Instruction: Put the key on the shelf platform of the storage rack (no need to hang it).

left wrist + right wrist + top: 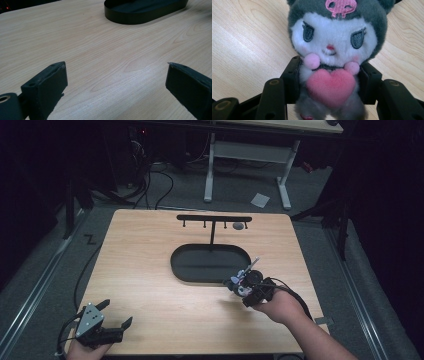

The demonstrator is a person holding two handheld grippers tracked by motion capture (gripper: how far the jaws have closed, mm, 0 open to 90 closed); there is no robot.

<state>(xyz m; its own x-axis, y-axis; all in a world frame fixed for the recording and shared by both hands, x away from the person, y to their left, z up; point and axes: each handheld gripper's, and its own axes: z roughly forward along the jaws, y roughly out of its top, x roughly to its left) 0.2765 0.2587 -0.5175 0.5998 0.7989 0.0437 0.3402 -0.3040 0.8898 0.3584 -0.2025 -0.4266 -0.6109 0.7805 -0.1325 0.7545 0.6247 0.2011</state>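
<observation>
A small plush doll (334, 47) with a grey hood, white face and a pink heart on its chest sits between the jaws of my right gripper (329, 80), which is shut on its body. From above, the plush doll (241, 281) and right gripper (245, 284) are at the near right rim of the black oval tray (182, 270). My left gripper (116, 314) rests at the table's near left corner, open, with bare wood between its jaws. The left gripper (116, 75) faces the black oval tray (130, 18) farther off.
A black T-shaped rack (214, 218) with small hooks rises from the tray at the back of the wooden table (150, 250); a small dark round object (238, 226) hangs or lies by its right end. A second table's white legs (285, 185) stand on the floor beyond.
</observation>
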